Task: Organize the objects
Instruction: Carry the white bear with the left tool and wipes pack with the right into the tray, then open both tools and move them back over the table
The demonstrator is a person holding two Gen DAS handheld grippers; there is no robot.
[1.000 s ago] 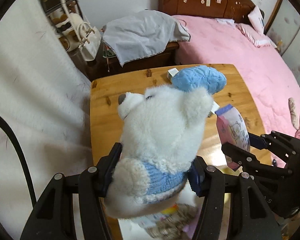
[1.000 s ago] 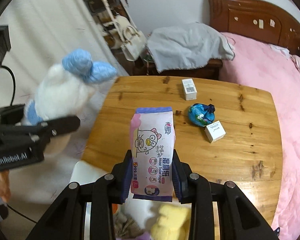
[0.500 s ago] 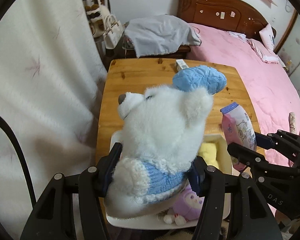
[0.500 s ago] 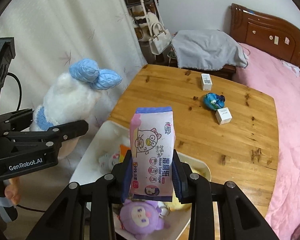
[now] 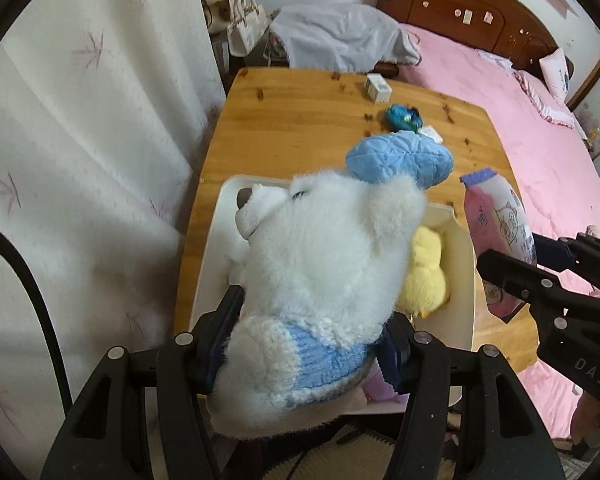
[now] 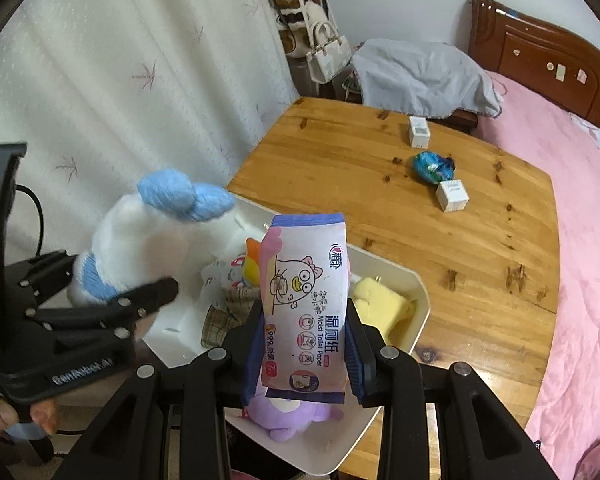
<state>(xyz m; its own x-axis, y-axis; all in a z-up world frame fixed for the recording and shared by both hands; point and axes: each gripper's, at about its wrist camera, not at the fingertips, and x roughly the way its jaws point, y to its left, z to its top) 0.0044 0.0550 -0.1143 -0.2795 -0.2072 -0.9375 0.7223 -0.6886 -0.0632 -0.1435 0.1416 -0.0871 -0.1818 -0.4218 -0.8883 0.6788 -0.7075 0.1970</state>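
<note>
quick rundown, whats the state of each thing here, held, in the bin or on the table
left tongs: shut on the plush dog
plush dog: held above the bin
right tongs: shut on the wipes pack
wipes pack: held upright over the bin
bin: on the table, holding toys
yellow toy: lying in the bin
purple toy: lying in the bin
two small boxes: on the table

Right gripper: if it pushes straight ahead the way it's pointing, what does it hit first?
Probably the wooden table, just beyond the white bin's rim. The right gripper holds a wet-wipes pack; depth is unclear.
</note>
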